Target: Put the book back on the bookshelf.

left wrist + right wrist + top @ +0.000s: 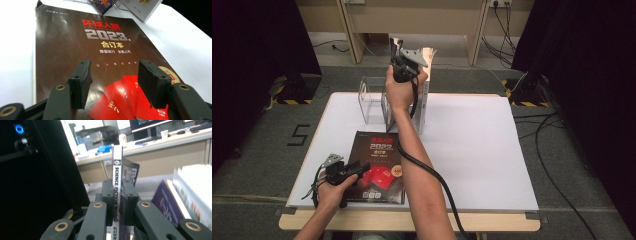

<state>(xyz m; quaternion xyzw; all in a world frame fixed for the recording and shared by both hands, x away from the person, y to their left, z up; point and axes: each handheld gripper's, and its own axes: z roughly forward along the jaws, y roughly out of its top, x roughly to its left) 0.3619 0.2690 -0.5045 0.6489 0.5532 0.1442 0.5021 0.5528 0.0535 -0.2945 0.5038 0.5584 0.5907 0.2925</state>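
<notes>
While the right gripper (404, 62) was held up high over the far edge of the white desk (472, 145), its two black jaws were squeezed tight on a thin magazine with a white spine (116, 172). That magazine stood straight up between the jaws, above a clear plastic book holder (372, 102) that sat near the far left part of the desk. More books (185, 192) leaned just beside it, close to the holder. Nearer the front edge, toward the left, lay a flat dark brown magazine with red cards printed on its cover (82, 52). The left gripper (113, 80) hung low over the bottom end of that cover. Its jaws stood partly open, and nothing was between them. It looked like the job was putting magazines into the holder. By my guess it was somewhere in the middle. Some books were already standing up by the holder. The thin magazine was not yet set down, so it still had to go in. The brown one had not been picked up at all.
</notes>
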